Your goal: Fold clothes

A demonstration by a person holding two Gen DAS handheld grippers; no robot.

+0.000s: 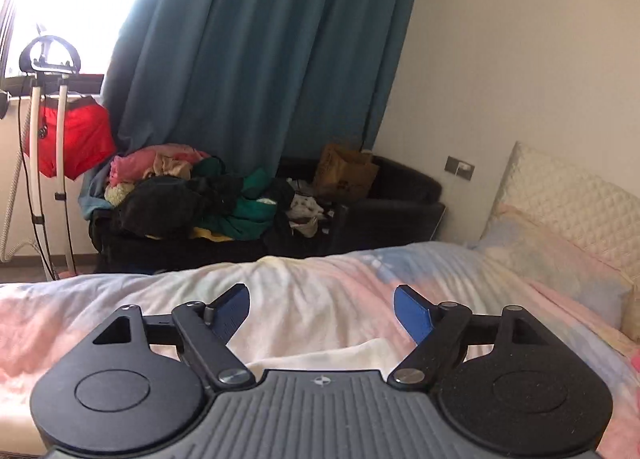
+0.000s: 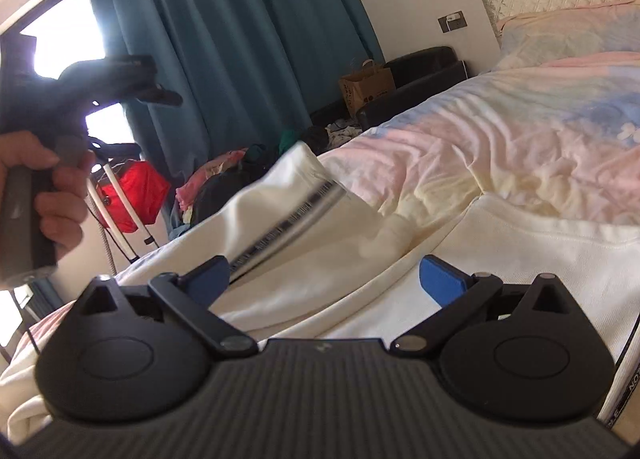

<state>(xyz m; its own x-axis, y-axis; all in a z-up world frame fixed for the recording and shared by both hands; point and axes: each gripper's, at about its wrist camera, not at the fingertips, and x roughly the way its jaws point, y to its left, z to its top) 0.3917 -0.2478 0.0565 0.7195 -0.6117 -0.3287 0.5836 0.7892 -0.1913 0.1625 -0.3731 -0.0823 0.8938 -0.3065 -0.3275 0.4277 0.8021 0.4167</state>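
A cream-white garment [image 2: 520, 259] with a dark lettered stripe lies spread on the bed, and one blurred sleeve or leg [image 2: 280, 211] stands up from it. My right gripper [image 2: 332, 279] is open and empty just above the garment. My left gripper [image 1: 322, 309] is open and empty over the bedspread, with a corner of the white garment [image 1: 340, 355] under it. In the right wrist view the left gripper [image 2: 120, 79] is held up high at the left by a hand.
The bed has a pastel pink, blue and yellow cover [image 1: 120, 311] and pillows [image 1: 560, 211] by a quilted headboard. A black sofa [image 1: 380, 211] beyond holds a pile of clothes [image 1: 192, 195] and a paper bag [image 1: 344, 171]. A garment steamer stand [image 1: 48, 139] and teal curtain [image 1: 260, 59] are behind.
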